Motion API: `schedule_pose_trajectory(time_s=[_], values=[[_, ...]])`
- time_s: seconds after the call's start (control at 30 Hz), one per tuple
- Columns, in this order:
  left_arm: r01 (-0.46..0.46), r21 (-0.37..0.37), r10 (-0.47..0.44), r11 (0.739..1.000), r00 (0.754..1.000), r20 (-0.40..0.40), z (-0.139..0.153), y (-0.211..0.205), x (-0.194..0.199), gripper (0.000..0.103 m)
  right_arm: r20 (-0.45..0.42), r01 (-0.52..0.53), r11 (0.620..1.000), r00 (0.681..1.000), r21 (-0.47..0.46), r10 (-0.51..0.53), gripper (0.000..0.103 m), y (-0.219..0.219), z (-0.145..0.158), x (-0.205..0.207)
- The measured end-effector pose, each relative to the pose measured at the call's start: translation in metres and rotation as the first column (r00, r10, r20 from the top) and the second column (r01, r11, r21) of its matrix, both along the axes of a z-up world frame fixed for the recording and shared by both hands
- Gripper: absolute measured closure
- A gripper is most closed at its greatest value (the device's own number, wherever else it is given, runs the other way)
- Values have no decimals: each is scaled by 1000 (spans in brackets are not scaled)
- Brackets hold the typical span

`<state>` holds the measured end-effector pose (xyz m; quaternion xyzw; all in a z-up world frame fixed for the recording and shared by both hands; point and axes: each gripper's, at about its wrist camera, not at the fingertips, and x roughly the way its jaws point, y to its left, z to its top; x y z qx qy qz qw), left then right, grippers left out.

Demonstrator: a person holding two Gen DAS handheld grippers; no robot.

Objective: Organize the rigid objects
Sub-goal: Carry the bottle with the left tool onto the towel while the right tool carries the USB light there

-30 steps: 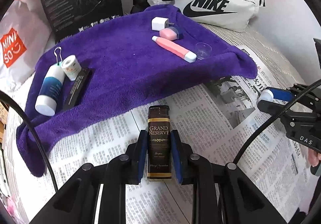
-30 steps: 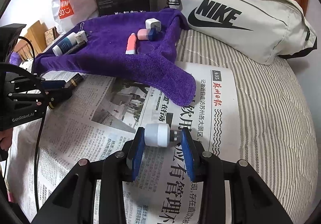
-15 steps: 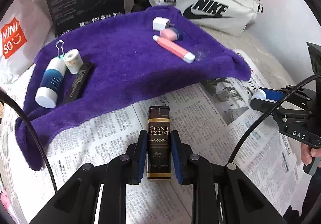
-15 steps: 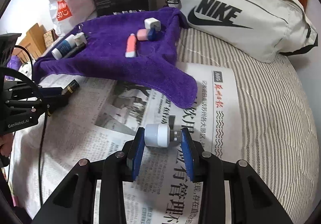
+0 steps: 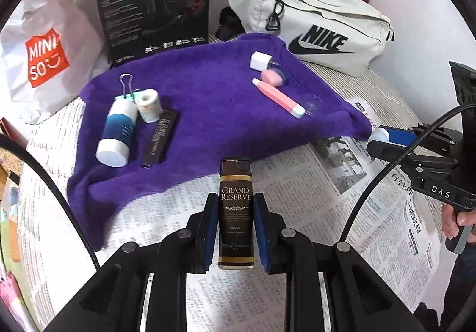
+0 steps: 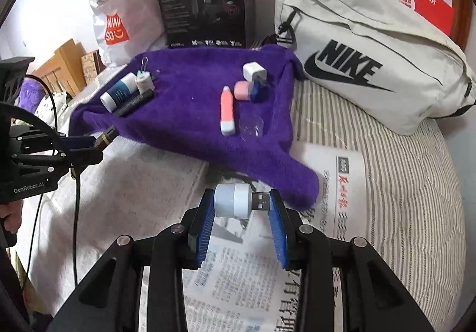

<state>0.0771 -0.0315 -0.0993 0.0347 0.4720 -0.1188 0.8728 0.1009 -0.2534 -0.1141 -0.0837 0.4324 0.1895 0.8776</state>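
Note:
My left gripper [image 5: 235,213] is shut on a brown "Grand Reserve" lighter [image 5: 235,213], held above the newspaper just short of the purple towel [image 5: 208,112]. My right gripper [image 6: 241,204] is shut on a small white USB plug light [image 6: 235,201], held above the newspaper near the towel's front corner [image 6: 297,183]. On the towel lie a white-and-blue bottle [image 5: 116,133], a tape roll [image 5: 148,106], a black stick [image 5: 160,135], a binder clip [image 5: 126,88], a pink pen [image 5: 276,97], a white charger [image 5: 260,61], a pink case [image 5: 272,76] and a clear cap [image 5: 312,101].
Newspaper [image 5: 297,189] covers a striped bed [image 6: 401,183]. Behind the towel stand a white Nike bag [image 6: 372,58], a black box [image 5: 151,2] and a Miniso bag [image 5: 44,55]. The other gripper shows at the right of the left wrist view [image 5: 416,150].
Both grippers rose and moved closer to the towel, each still holding its object. The objects on the towel have not moved.

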Motion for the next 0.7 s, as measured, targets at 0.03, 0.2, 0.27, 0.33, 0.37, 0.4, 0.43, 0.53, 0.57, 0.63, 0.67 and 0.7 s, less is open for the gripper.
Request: schedule_pose_trajectory(time_s=[0.03,0.2,0.27,0.33,0.37,0.4,0.43,0.53,0.57,0.63,0.67,0.7], values=[[-3,-3,3,1000,1000,5,2,2,0,81,-2,0,1000,1000,8,0,67,1,1,1],[-17,-15,17,1000,1000,21,14,15,5,80,8,-14,1000,1000,13,14,67,9,8,7],[-28,-17,28,999,999,25,17,20,8,81,12,-20,1000,1000,13,20,67,12,11,9],[-34,-19,35,999,999,28,20,25,12,81,15,-26,1000,1000,11,26,67,17,14,13],[-36,-20,36,999,999,28,21,27,14,81,21,-29,999,999,13,29,67,19,16,15],[-37,-22,38,999,999,28,22,28,17,81,23,-31,999,999,15,31,67,21,17,17],[-38,-26,38,999,999,28,23,30,20,81,25,-34,999,999,17,34,67,23,19,19],[-37,-31,38,999,999,24,25,32,31,80,29,-39,999,999,18,38,67,29,23,25],[-35,-26,35,999,999,21,25,32,35,80,31,-40,999,999,16,40,67,30,24,28],[-32,-16,32,999,999,17,24,31,43,81,35,-43,999,998,15,42,67,33,26,33],[-27,-23,27,999,1000,13,24,31,48,81,37,-44,999,998,14,43,67,34,27,35],[-23,-32,23,999,1000,7,24,31,53,80,39,-43,999,998,14,43,67,35,27,37]])
